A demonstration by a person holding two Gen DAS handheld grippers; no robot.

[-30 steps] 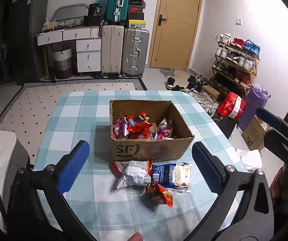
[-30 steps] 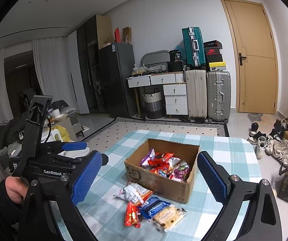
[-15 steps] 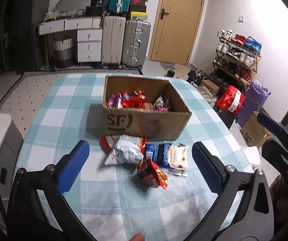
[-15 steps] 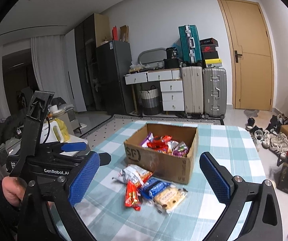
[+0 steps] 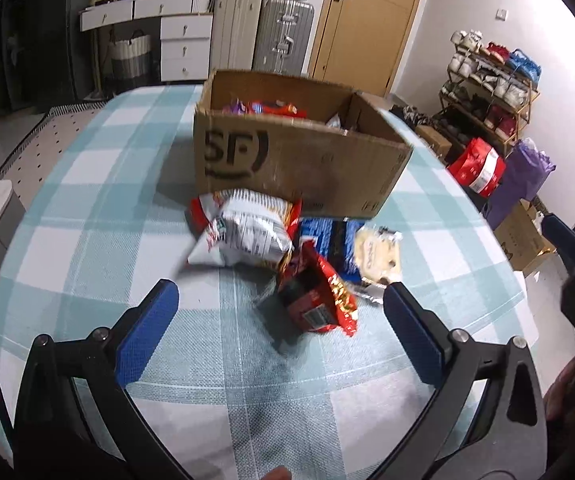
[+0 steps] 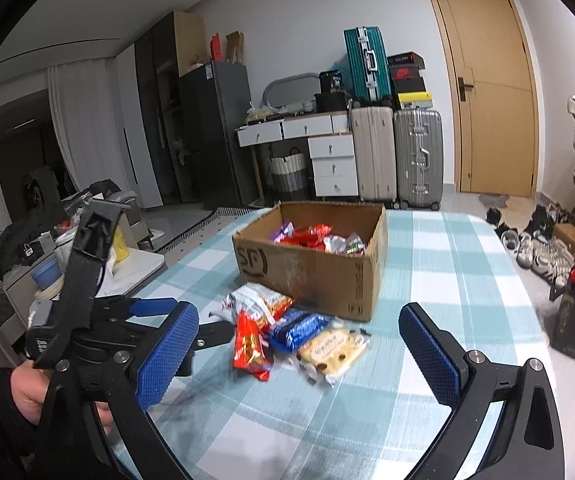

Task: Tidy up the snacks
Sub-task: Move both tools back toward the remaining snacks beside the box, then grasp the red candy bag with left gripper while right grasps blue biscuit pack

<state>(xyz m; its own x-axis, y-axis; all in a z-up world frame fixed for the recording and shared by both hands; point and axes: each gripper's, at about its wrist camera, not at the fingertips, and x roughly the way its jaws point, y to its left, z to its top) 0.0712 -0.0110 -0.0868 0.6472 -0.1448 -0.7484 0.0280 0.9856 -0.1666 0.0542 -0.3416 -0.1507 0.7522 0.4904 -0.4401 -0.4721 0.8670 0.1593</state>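
An open cardboard box (image 5: 299, 168) marked SF stands on the checked tablecloth (image 5: 87, 220) with several snack packets inside. In front of it lie a white-and-red bag (image 5: 247, 232), a red packet (image 5: 315, 296), a blue packet (image 5: 327, 240) and a pale biscuit packet (image 5: 379, 248). My left gripper (image 5: 279, 296) is open and hovers just short of the red packet, touching nothing. My right gripper (image 6: 299, 316) is open wide, low over the table, facing the blue packet (image 6: 299, 328) and biscuit packet (image 6: 331, 348), with the box (image 6: 311, 268) behind.
The table edge falls off at the right, where a shoe rack (image 5: 487, 76), a red bag (image 5: 477, 168) and a purple bag (image 5: 523, 172) stand on the floor. Suitcases (image 6: 395, 152), drawers and a door line the far wall. A cluttered side table (image 6: 87, 264) sits left.
Both grippers have come down and closer to the loose packets, so box and snacks fill more of each view. The right jaws stand slightly wider.
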